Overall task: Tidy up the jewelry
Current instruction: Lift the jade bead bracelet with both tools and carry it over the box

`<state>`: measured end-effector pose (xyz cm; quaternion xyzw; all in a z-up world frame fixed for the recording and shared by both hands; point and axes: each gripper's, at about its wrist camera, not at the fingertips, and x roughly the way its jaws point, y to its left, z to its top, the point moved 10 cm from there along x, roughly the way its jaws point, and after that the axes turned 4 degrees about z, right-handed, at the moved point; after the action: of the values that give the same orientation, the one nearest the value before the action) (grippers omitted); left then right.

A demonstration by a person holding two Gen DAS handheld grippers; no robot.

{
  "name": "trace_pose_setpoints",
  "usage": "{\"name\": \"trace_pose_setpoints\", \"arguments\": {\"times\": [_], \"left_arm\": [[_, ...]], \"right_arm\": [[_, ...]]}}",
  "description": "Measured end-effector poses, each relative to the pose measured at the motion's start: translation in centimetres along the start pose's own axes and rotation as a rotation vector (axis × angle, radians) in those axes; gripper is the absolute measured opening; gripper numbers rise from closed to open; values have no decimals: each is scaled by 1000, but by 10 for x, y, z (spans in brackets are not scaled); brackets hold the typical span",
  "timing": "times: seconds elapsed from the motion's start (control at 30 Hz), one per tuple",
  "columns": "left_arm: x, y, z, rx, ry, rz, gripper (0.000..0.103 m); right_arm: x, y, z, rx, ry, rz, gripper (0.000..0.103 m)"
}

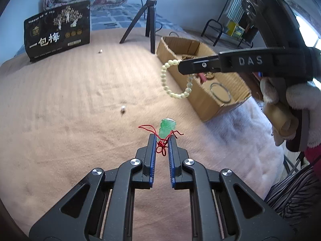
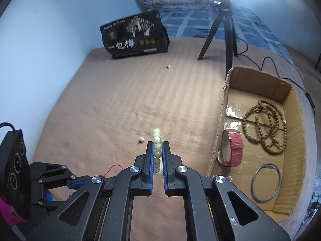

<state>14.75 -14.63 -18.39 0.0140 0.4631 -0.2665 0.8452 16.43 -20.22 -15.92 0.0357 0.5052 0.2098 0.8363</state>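
Note:
My left gripper [image 1: 162, 137] is shut on the red cord [image 1: 163, 146] of a green jade pendant [image 1: 167, 128], which hangs just past the fingertips above the tan blanket. My right gripper [image 2: 157, 143] is shut on a pale bead bracelet [image 2: 157, 149], seen edge-on between its pads. In the left wrist view the same bracelet [image 1: 165, 78] dangles as a loop from the right gripper's tip [image 1: 181, 66], beside the cardboard box [image 1: 202, 102]. The box [image 2: 219, 120] holds a brown bead necklace [image 2: 266, 128], a red-strapped watch [image 2: 233, 148] and a metal bangle [image 2: 265, 182].
Two loose pearls [image 2: 142, 139] [image 2: 168, 66] lie on the tan blanket [image 2: 120, 104]. A black snack bag [image 2: 136, 37] stands at the back, a black tripod [image 2: 224, 32] behind the box. A gloved hand [image 1: 297, 104] holds the right gripper's handle.

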Motion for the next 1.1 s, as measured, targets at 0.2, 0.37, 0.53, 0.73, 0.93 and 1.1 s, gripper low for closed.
{"name": "trace_pose_setpoints", "arguments": {"times": [0.2, 0.37, 0.53, 0.73, 0.93, 1.1], "left_arm": [[-7, -14, 21, 10, -51, -31, 10], [-12, -31, 39, 25, -88, -60, 10], [-9, -48, 52, 27, -102, -86, 10], [2, -71, 63, 51, -114, -103, 10], [20, -92, 70, 74, -109, -115, 10], [36, -103, 75, 90, -102, -116, 10]], "right_arm": [[-27, -10, 3, 4, -54, -25, 6], [-51, -35, 4, 44, -97, -50, 6], [-68, -68, 2, 99, -125, -87, 6], [-80, -106, -5, 134, -136, -154, 6], [-79, -132, -12, 169, -123, -186, 6], [-75, -146, -16, 182, -104, -205, 6]]}}
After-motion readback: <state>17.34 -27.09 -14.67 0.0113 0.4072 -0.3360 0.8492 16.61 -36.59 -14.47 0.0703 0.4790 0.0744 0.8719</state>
